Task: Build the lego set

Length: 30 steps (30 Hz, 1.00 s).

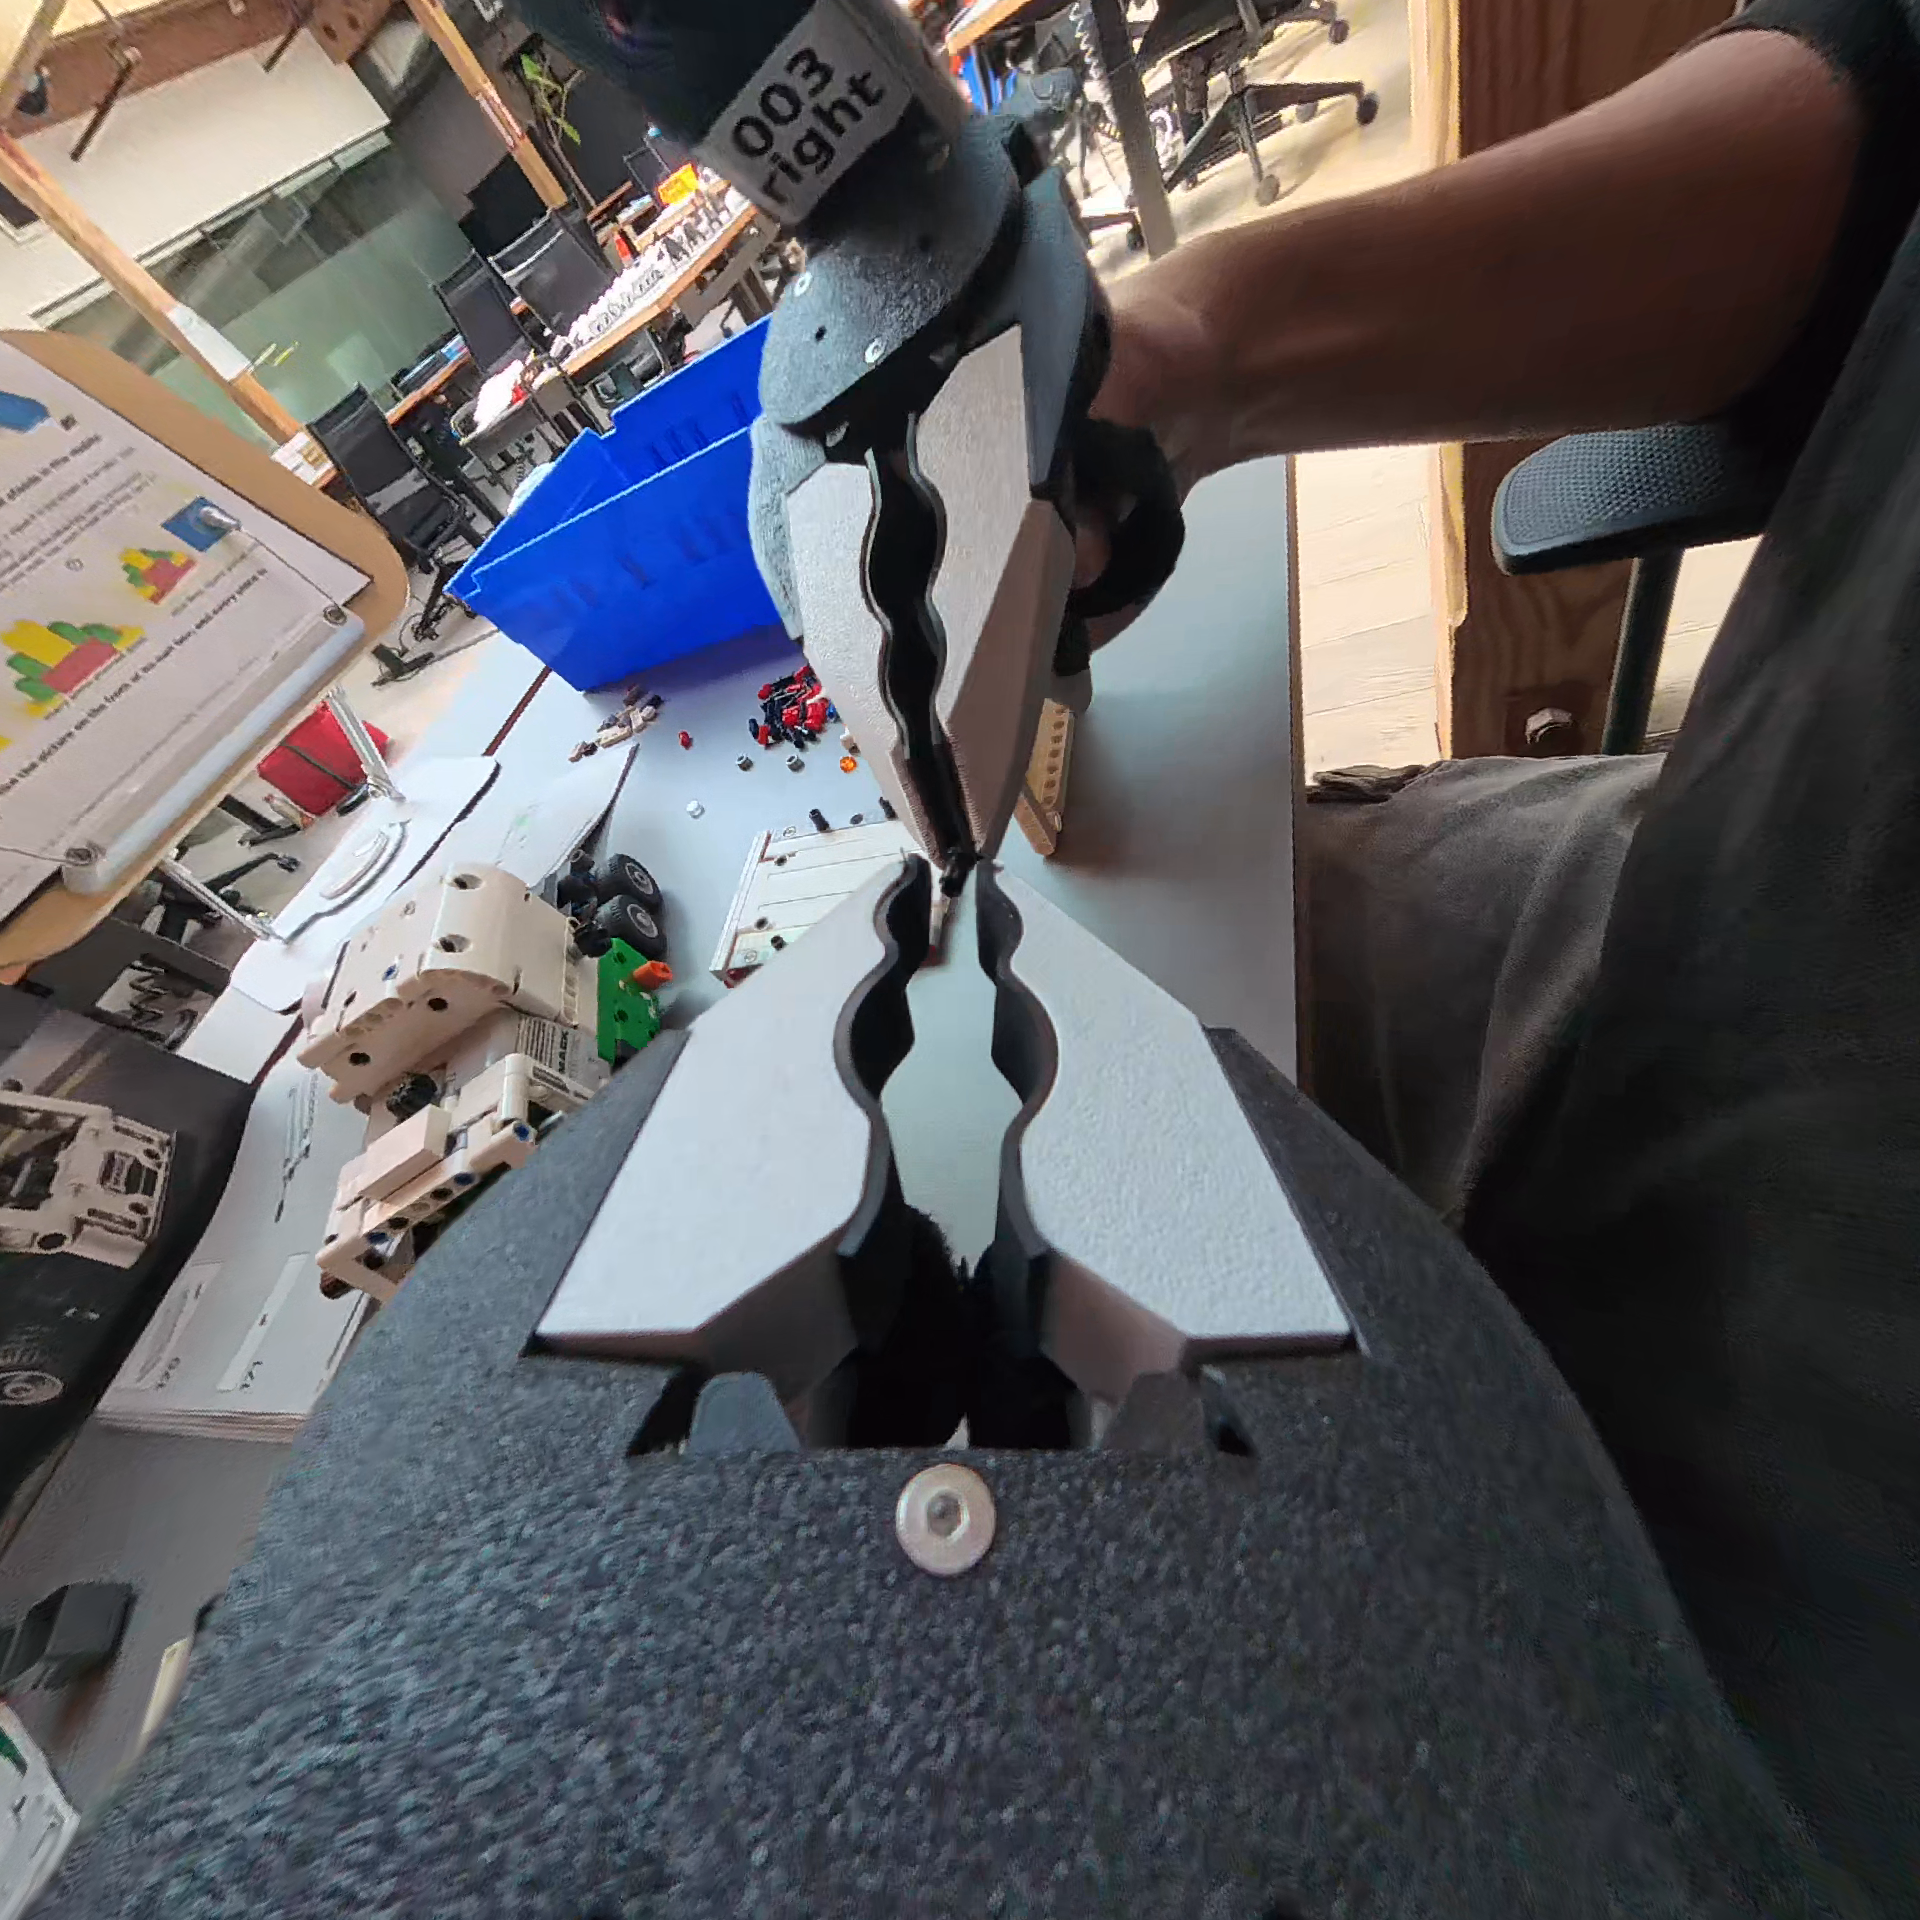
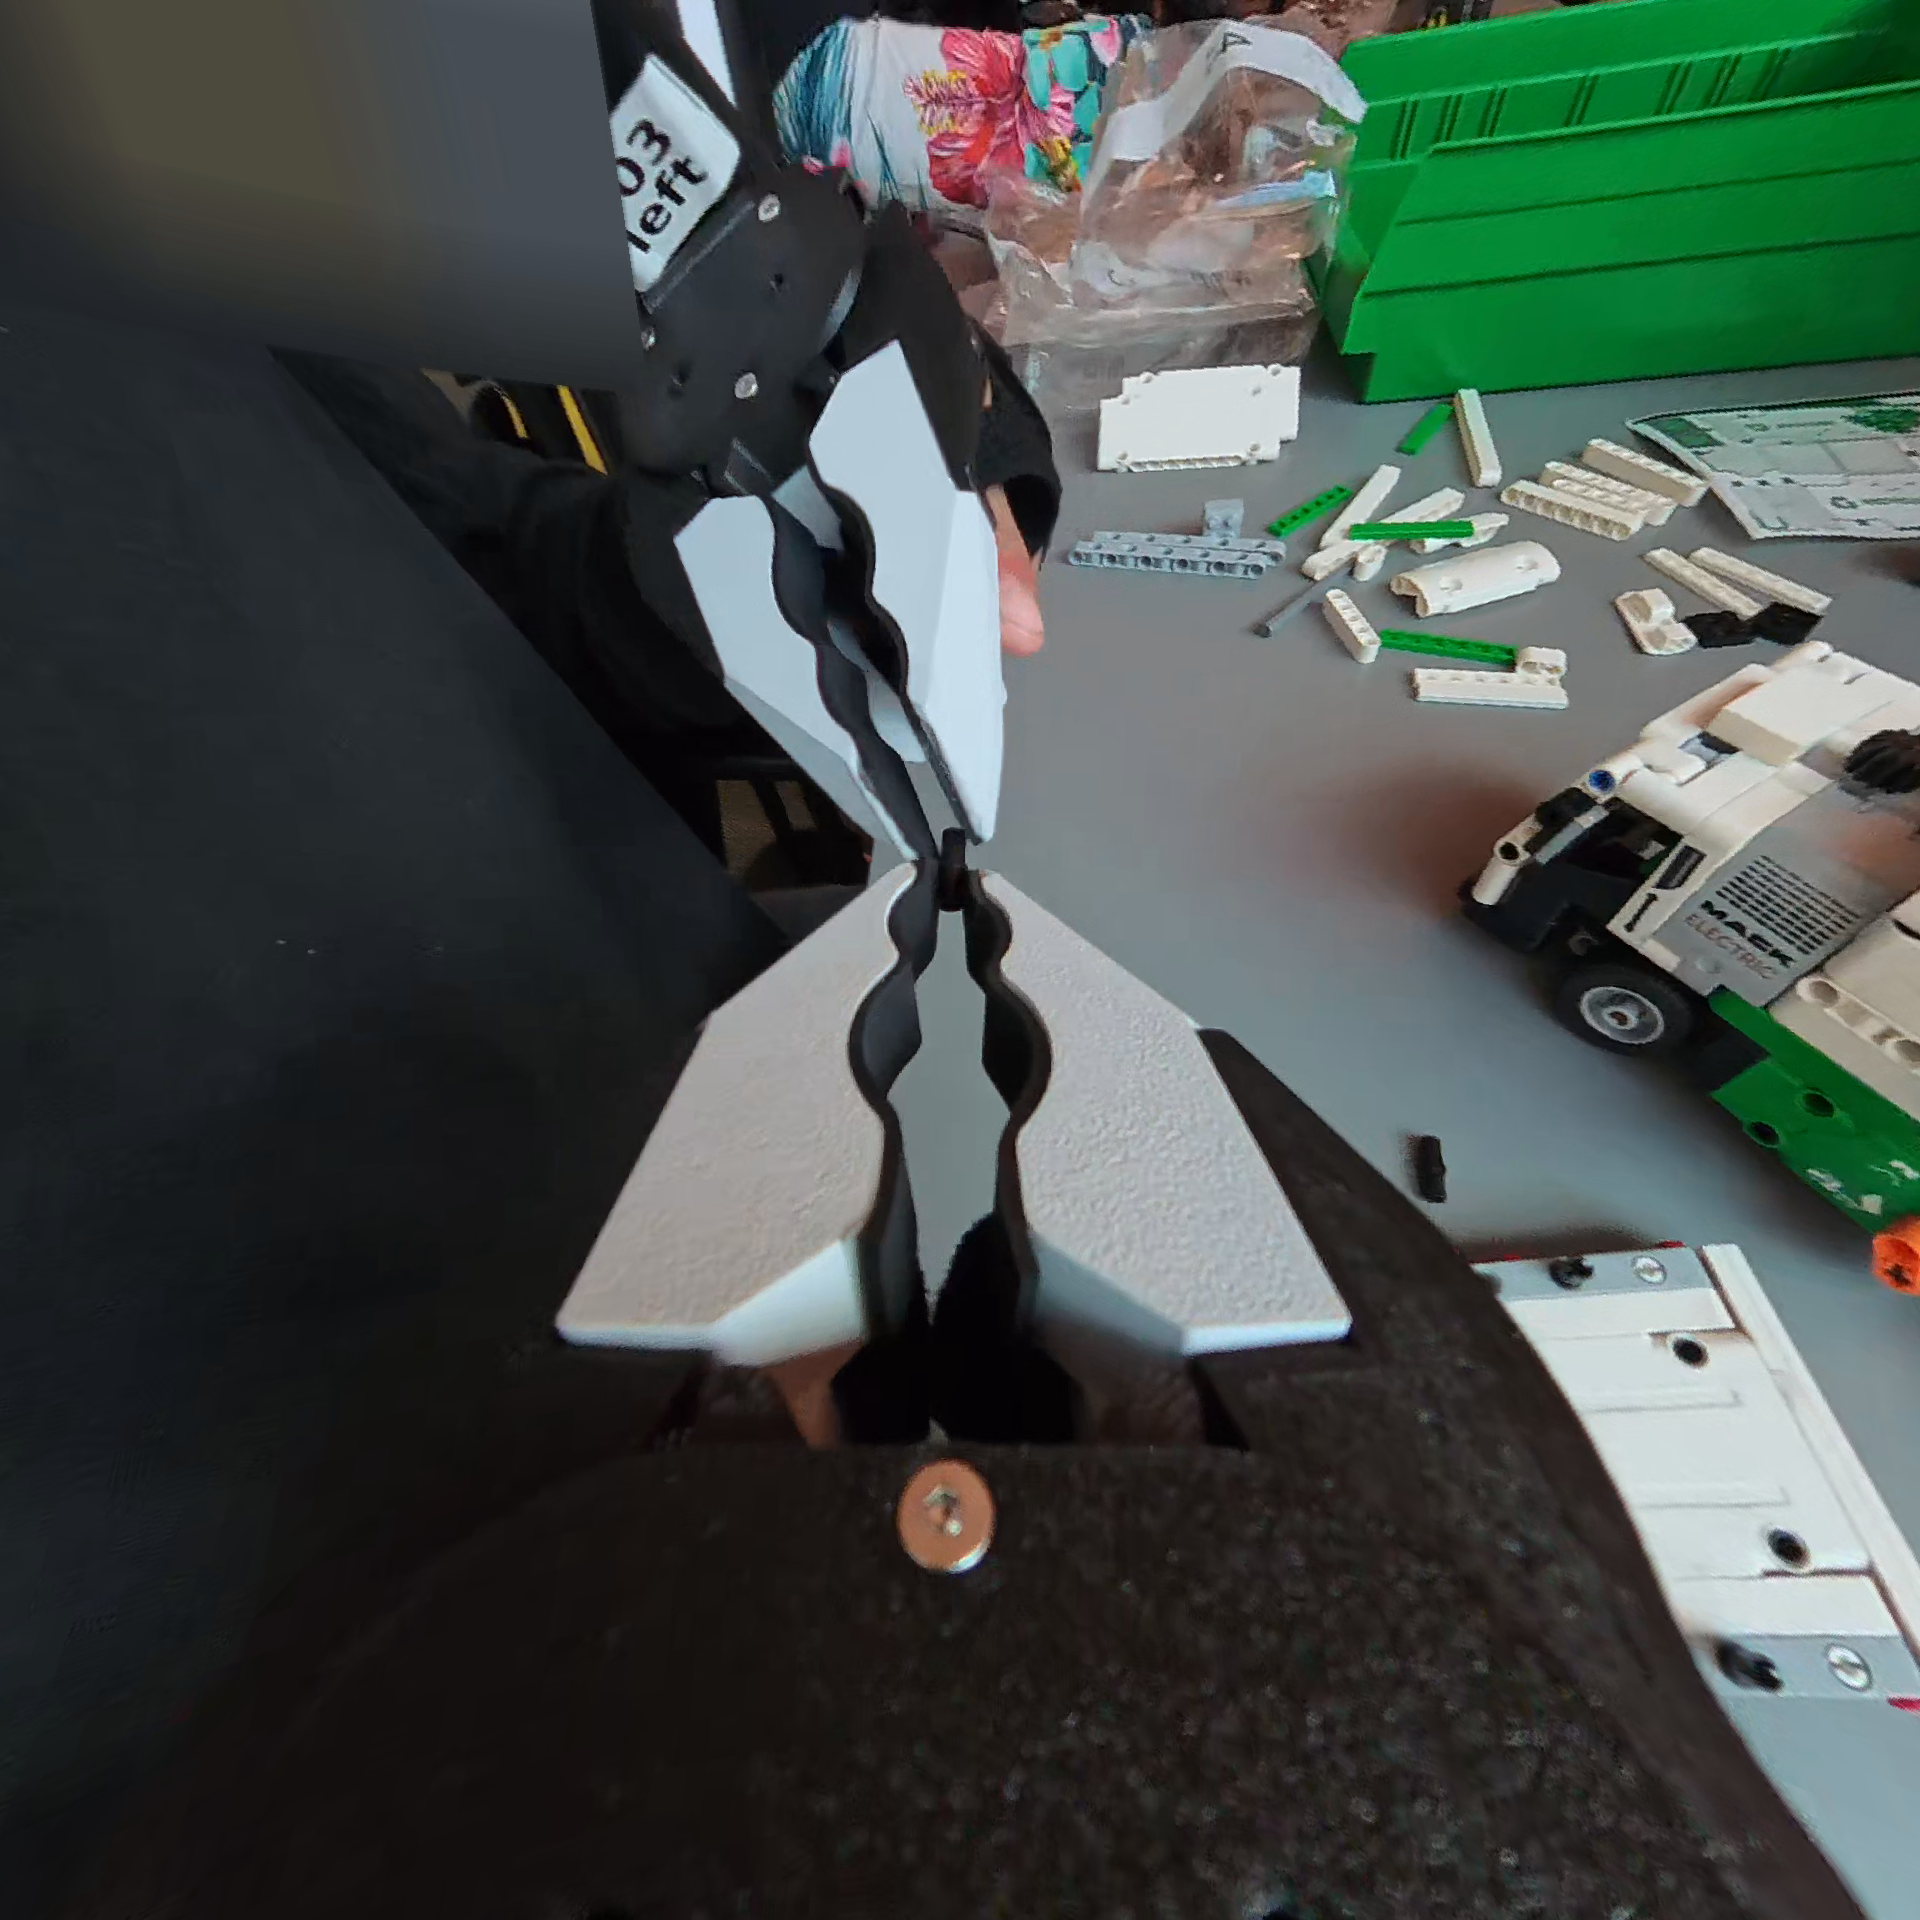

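Bare grey table (image 2: 1195,831) at 3 o'clock of the 2 touching grippers, toy truck (image 2: 1714,914) blocking farther right, white panel (image 2: 1683,1455) at 4, loose white and green pieces (image 2: 1455,582) at 1, green bin (image 2: 1621,208) behind

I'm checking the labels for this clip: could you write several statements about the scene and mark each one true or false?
1. The left gripper and the right gripper meet tip to tip above the grey table. True.
2. A small black pin sits where their tips meet. True.
3. The bin beyond the right gripper in the left wrist view is red. False: it is blue.
4. The toy truck is yellow. False: it is white, with green behind the cab.
5. Loose white and green beams lie on the table. True.
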{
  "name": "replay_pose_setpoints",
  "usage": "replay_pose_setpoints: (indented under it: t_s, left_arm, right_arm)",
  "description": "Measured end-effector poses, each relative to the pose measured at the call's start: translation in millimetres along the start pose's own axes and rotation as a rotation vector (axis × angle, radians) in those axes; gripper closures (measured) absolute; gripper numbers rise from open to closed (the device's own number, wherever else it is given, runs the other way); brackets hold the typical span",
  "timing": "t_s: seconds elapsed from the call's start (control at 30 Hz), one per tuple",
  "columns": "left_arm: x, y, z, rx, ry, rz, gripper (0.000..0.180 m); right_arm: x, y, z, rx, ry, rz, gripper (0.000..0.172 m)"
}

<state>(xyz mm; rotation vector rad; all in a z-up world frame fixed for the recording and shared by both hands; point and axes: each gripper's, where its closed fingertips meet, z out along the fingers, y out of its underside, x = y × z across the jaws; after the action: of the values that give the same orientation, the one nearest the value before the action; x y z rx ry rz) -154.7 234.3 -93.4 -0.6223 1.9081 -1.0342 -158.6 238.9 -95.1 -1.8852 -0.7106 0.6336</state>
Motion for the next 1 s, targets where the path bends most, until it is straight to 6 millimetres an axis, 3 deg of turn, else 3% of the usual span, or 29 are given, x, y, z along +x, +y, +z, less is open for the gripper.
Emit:
replay_pose_setpoints:
  t_s: [0.03,0.63,0.83,0.93,1.0]
  left_arm:
    - [2,-1,0,0.005,0.009,0.011,0.172]
    - [16,-13,-11,0.078,0.110,-0.002,0.177]
    - [-1,-6,-12,0.062,0.015,-0.038,0.177]
    - [-6,8,-7,0.034,0.068,-0.245,0.177]
    - [-2,20,-2,-0.018,0.147,-0.401,0.177]
  right_arm:
    - [-3,-1,0,0.006,-0.025,0.012,0.169]
    - [-25,-6,1,0.072,-0.241,0.135,0.168]
    - [-8,-12,-6,0.136,-0.105,0.135,0.162]
    - [0,-11,-8,0.109,0.077,-0.060,0.160]
    - [9,0,-5,-0.028,0.244,-0.241,0.156]
